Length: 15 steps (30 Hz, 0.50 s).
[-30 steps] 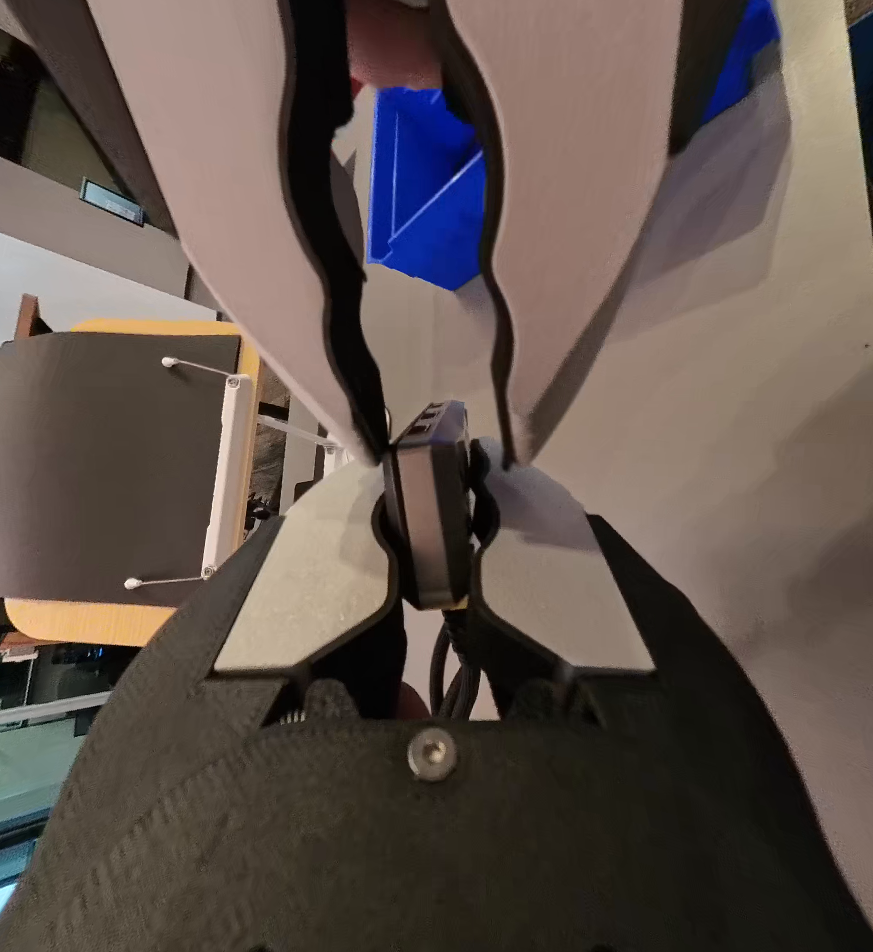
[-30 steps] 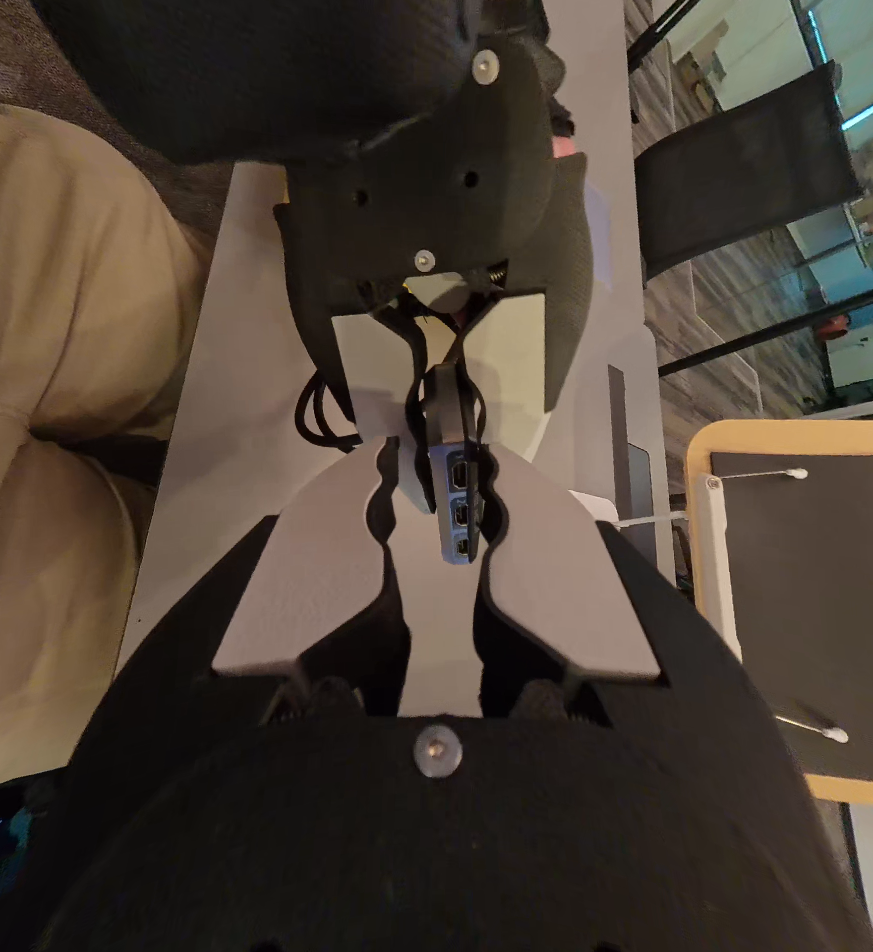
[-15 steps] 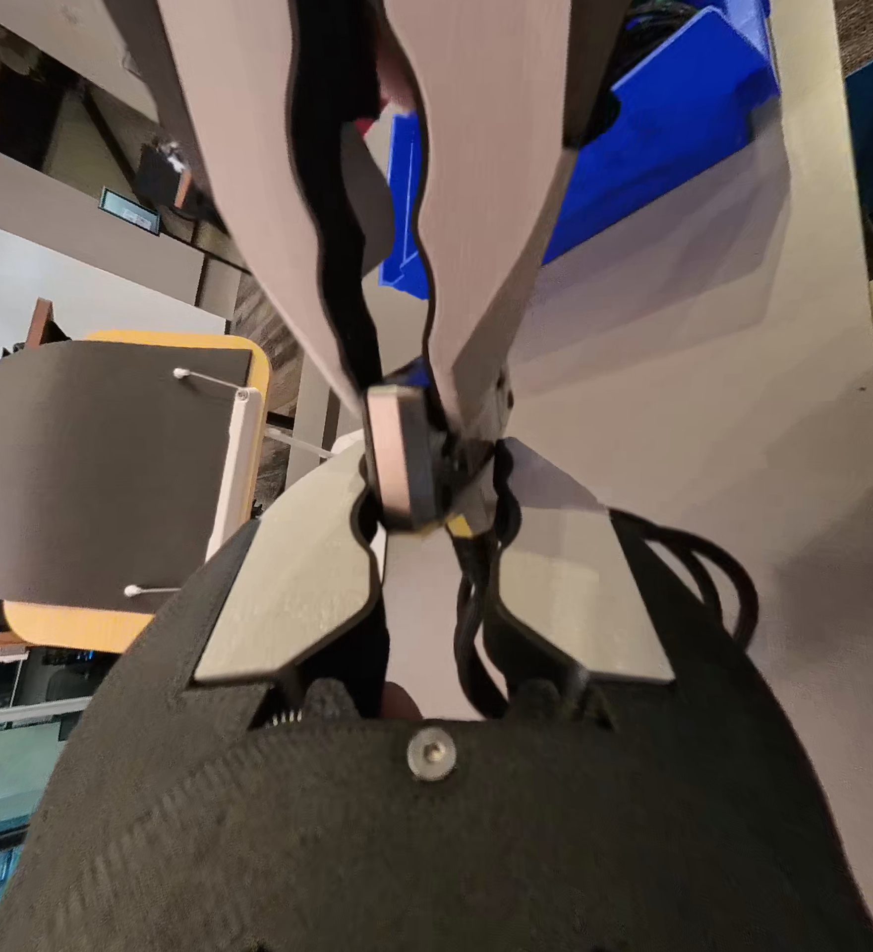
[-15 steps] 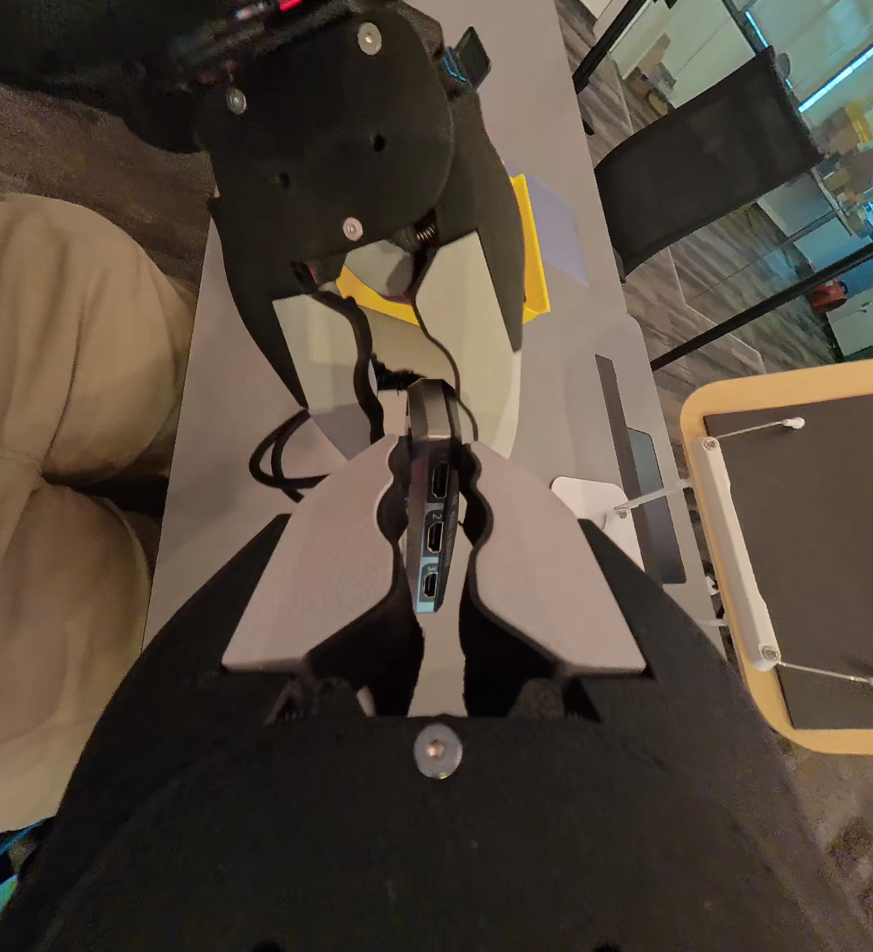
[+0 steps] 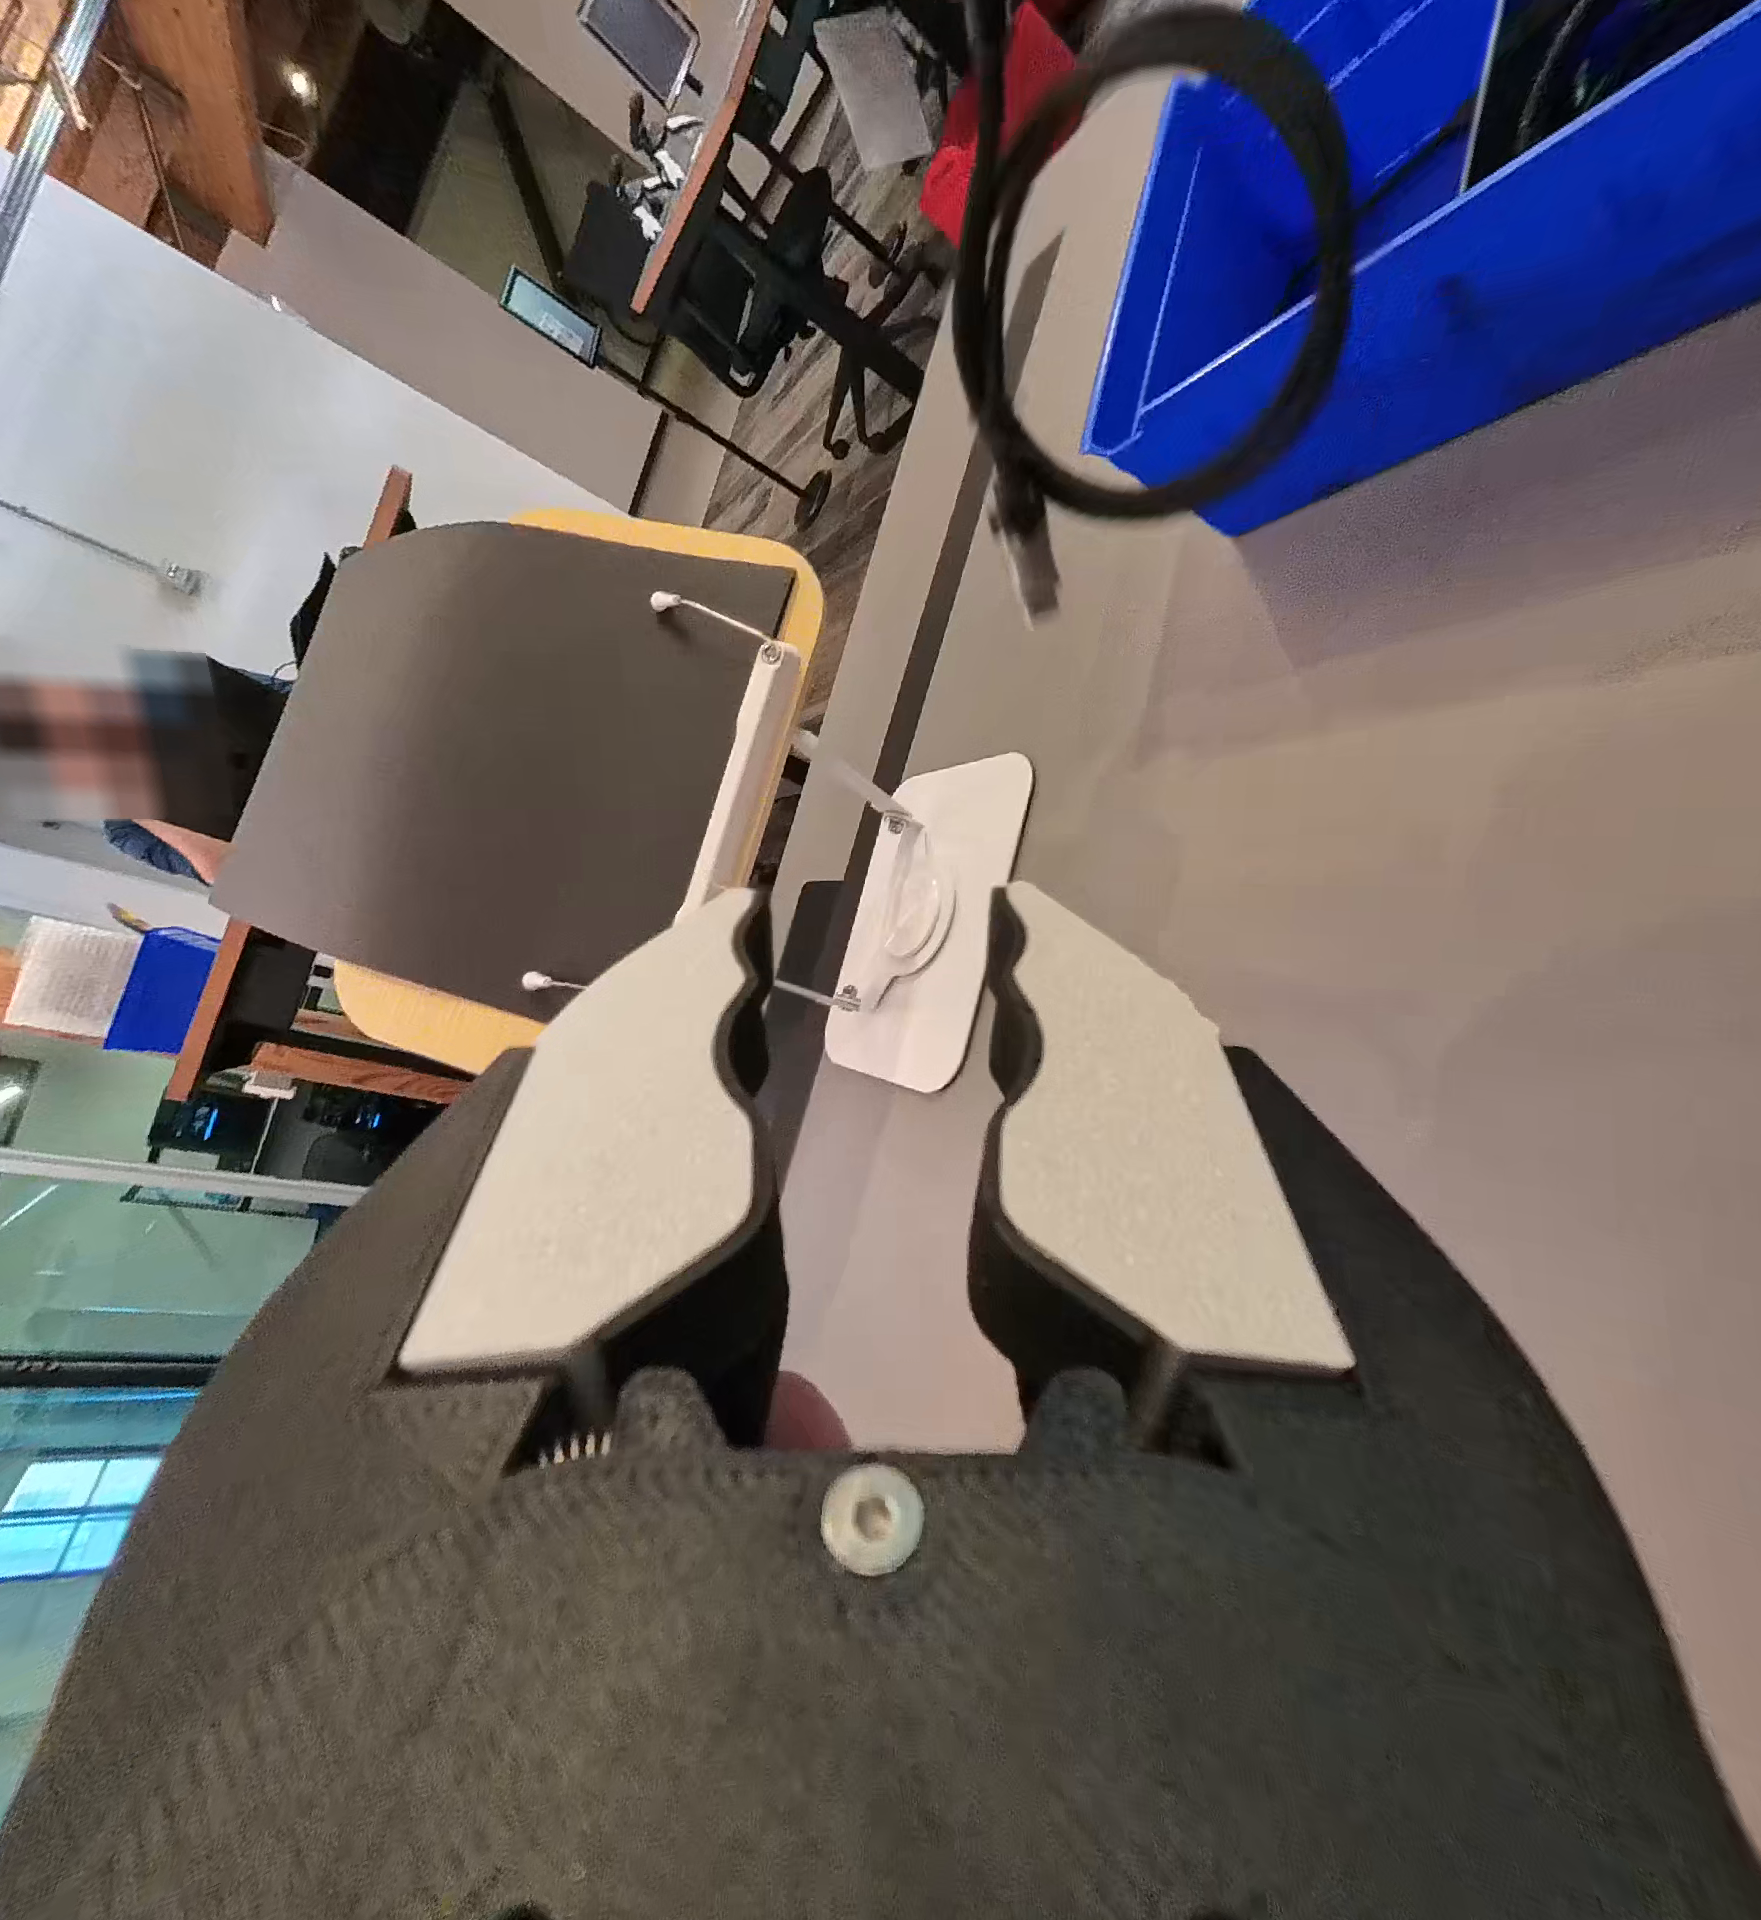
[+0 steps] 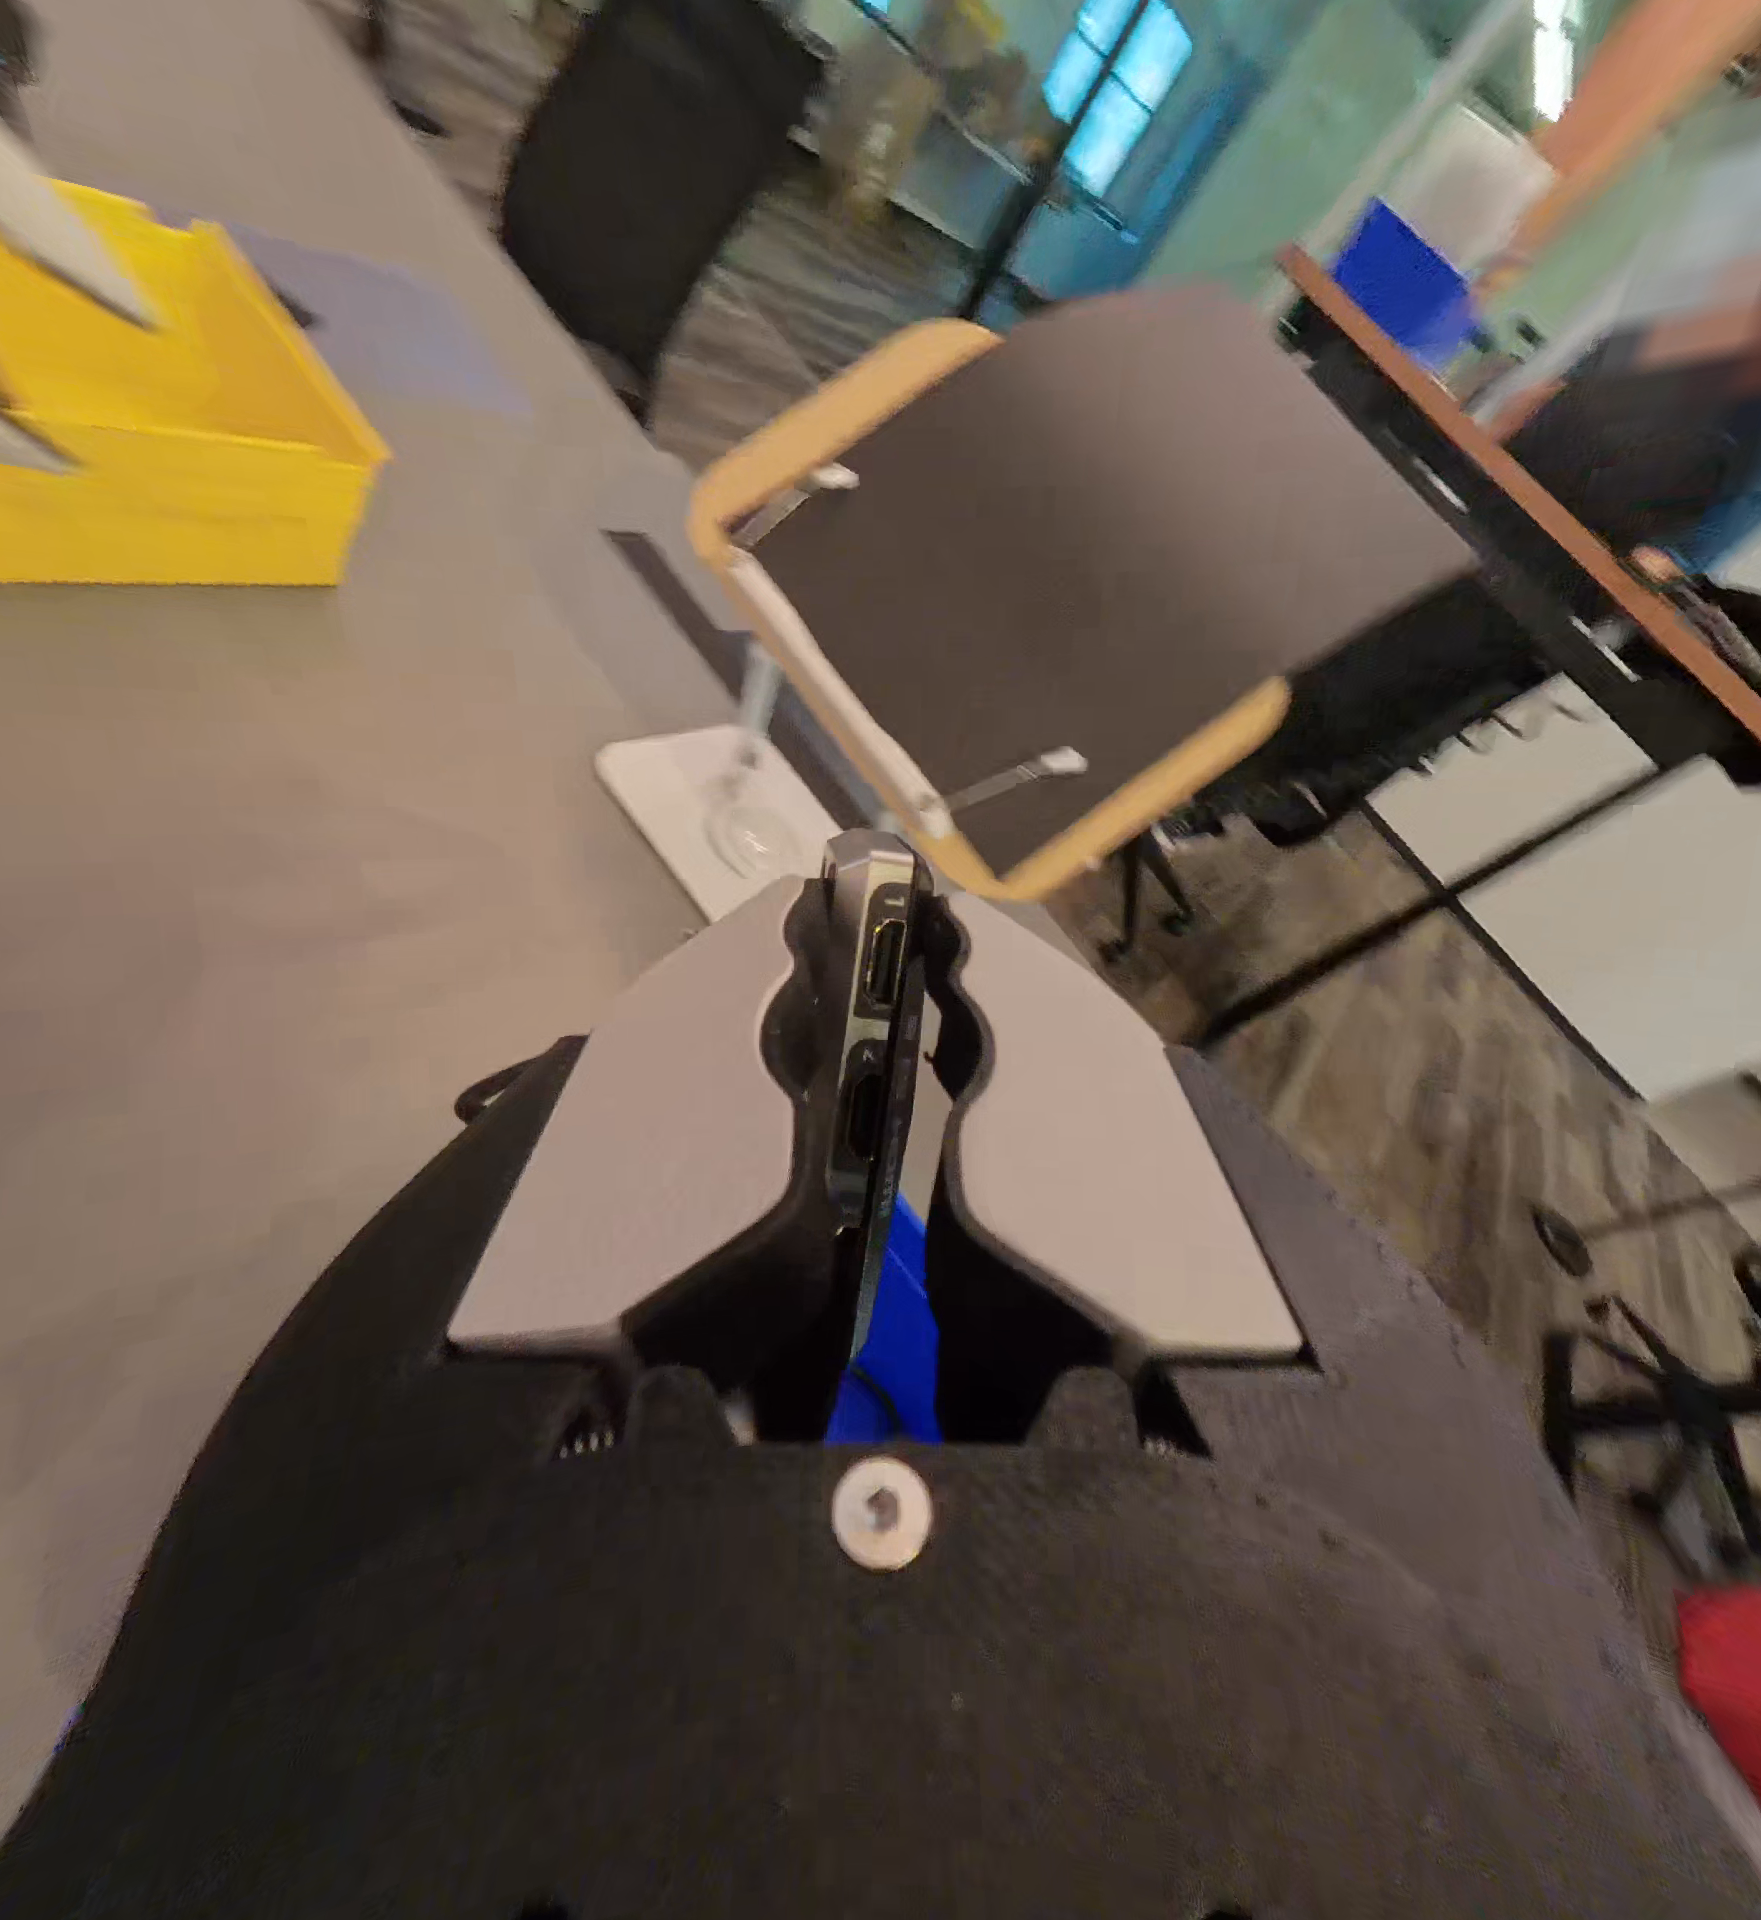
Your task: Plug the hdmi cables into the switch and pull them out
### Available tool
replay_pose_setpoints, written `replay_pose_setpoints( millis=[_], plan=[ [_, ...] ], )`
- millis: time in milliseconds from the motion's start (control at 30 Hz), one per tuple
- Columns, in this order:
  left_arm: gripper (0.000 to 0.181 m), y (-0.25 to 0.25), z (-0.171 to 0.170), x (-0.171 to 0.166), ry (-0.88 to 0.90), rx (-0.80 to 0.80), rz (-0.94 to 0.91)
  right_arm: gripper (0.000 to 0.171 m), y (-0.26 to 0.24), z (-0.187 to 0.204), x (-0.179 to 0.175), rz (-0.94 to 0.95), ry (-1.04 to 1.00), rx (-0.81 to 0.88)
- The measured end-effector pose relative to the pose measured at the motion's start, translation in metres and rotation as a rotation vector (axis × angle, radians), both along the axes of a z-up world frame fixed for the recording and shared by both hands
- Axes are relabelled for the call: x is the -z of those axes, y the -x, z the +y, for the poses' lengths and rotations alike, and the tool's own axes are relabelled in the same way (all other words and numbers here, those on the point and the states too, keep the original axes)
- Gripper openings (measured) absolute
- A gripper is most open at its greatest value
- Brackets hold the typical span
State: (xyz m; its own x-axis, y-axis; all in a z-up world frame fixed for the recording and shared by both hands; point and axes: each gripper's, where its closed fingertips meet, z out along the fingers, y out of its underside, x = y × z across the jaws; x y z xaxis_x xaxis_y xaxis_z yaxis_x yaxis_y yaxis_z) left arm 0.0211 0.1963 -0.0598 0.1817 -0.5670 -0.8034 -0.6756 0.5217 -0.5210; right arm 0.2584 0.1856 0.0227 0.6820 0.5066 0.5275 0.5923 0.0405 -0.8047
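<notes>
Gripping the slim grey metal HDMI switch [image 6: 874, 1023] edge-on, my right gripper [image 6: 871, 914] is clamping it between both fingers, two ports facing me. My left gripper [image 5: 874, 914] is standing with its jaws apart and nothing between them, over the grey tabletop [image 5: 1478, 987].

In the left wrist view, one black HDMI cable [image 5: 1146, 260] is hanging in a loop at far centre, its plug [image 5: 1032, 561] dangling free above the table, in front of one blue plastic bin [image 5: 1530, 291] at far right. One white flat stand base [image 5: 943, 935] is lying just beyond my left fingertips, carrying a black panel with a tan wooden rim [image 5: 502, 769] to the left. In the right wrist view, one yellow plastic bin [image 6: 149, 457] is sitting at far left, and a red blurred object [image 6: 1759, 1704] is showing near right.

Half a second ago my left gripper was pinching the cable plug at the switch; now the two grippers are well apart and the plug is out.
</notes>
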Motion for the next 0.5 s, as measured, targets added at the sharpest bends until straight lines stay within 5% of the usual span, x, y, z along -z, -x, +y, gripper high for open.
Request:
replay_pose_setpoints(
  millis=[100, 233, 500],
  plan=[
    [0.039, 0.001, 0.001, 0.0, 0.003, -0.003, -0.001, 0.015, -0.06, 0.009, -0.003, 0.061, 0.004, 0.123],
    [0.038, -0.002, 0.001, 0.007, 0.006, -0.006, 0.026, 0.018, -0.118, 0.024, 0.038, 0.144, 0.12, 0.207],
    [0.038, -0.01, 0.0, 0.025, 0.019, 0.01, 0.084, 0.017, -0.152, 0.039, 0.134, 0.072, 0.366, 0.287]
  ],
)
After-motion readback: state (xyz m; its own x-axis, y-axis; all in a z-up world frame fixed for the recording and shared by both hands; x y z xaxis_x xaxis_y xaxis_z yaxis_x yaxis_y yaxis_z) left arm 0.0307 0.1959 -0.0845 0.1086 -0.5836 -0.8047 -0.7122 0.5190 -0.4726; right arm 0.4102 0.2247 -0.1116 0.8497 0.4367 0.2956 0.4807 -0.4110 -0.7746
